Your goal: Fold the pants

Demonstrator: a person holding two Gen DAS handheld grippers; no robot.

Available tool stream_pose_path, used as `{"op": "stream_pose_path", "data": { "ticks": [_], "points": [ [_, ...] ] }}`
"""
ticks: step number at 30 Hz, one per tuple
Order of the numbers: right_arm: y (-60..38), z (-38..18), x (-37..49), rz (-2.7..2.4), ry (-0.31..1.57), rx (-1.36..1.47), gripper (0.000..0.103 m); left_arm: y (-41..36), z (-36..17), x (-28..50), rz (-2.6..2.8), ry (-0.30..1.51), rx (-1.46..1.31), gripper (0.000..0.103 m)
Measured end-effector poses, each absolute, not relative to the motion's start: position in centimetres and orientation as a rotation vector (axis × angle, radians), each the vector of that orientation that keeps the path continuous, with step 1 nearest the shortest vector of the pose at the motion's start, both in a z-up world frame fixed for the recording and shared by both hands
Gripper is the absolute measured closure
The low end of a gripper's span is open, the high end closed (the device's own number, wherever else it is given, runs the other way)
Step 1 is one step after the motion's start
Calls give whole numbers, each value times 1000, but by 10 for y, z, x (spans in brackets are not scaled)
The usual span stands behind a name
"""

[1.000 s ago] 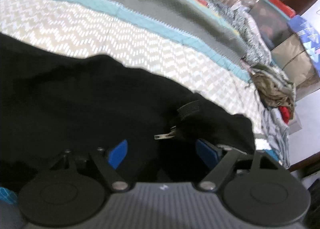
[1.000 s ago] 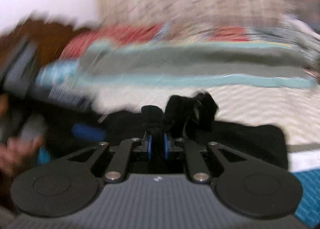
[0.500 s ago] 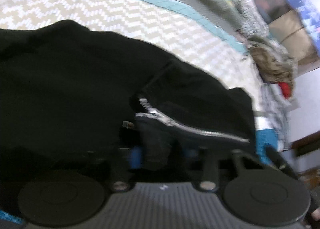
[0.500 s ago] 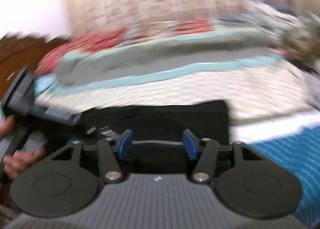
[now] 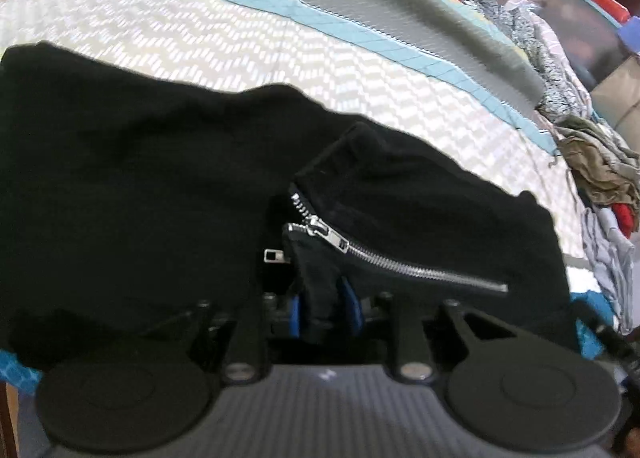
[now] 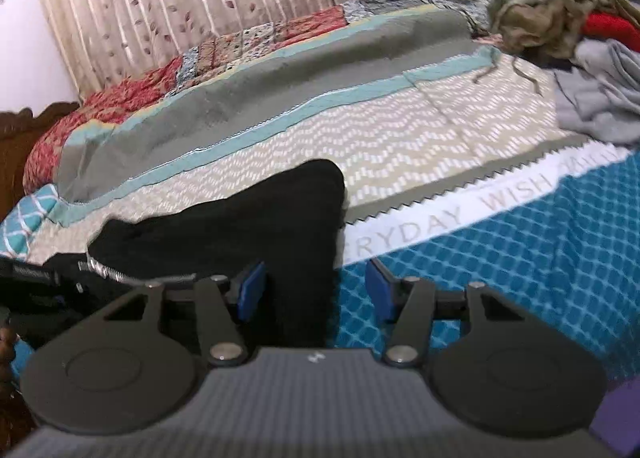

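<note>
One pair of black pants (image 5: 168, 186) was spread on the patterned bedspread (image 5: 248, 54), a fold of cloth beside the silver zipper (image 5: 404, 264) being pinched between the closed fingers of the left gripper (image 5: 322, 308), presumably so that this edge could be lifted and carried over. The right gripper (image 6: 314, 290) was held at the pants' near right corner with its fingers apart, nothing being gripped. A heap of loose clothes (image 6: 560, 18) was piled to the far right, well apart from the pants, so the fold was judged unobstructed.
</note>
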State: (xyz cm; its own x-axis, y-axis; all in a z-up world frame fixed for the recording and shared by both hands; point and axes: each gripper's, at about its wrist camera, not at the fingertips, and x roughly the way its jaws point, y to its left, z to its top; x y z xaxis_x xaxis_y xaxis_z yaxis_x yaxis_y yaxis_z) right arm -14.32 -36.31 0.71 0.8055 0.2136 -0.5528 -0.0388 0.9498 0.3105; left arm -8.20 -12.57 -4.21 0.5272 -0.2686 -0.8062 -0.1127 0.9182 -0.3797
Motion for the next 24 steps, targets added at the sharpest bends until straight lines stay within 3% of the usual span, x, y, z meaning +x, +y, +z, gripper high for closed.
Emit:
{"op": "stream_pose_path", "data": {
  "ticks": [6,9,11,15,19,24],
  "points": [
    [-338,17,-140,246,554,154,64,-139,-41,-80,-104,1013,-350,76],
    [-335,-19,-123,216,762,36,70,-137,-41,-80,-135,1018,-365,71],
    [-358,-34,-130,210,769,182,71,-132,-42,-86,-144,1015,-352,70],
    [-358,-26,-132,205,775,127,71,-129,-42,-83,-147,1023,-377,67],
    [-368,-17,-141,162,761,159,70,-116,-29,-93,-172,995,-382,54],
    [-364,6,-150,165,660,182,69,-56,-7,-133,-160,865,-479,48]
  ]
}}
